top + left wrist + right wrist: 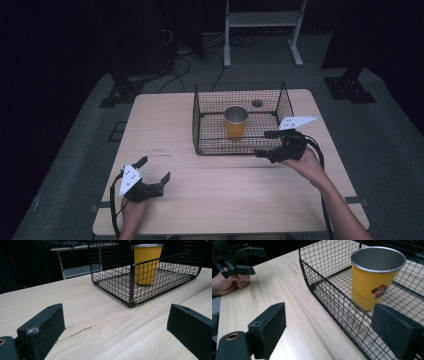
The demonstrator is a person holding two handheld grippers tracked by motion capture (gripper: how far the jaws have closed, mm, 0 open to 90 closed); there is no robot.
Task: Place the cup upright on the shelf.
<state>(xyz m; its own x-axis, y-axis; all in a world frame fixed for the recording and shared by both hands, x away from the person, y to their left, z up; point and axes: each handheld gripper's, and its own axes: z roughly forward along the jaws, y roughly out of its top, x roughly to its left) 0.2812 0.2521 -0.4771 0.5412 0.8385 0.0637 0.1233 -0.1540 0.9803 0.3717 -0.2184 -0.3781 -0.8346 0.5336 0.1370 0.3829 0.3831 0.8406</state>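
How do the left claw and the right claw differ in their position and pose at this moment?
The left claw is low on the near left part of the table, far from the wire basket, while the right claw is beside the basket's near right corner. The left claw points toward the basket from a distance, whereas the right claw looks closely at the yellow cup inside it. Both are open and hold nothing.

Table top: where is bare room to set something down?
The table is bare left of the wire basket, and along the near edge between the left gripper and right gripper. Inside the basket, the yellow cup stands mid-floor; the right gripper crowds its near-right corner.
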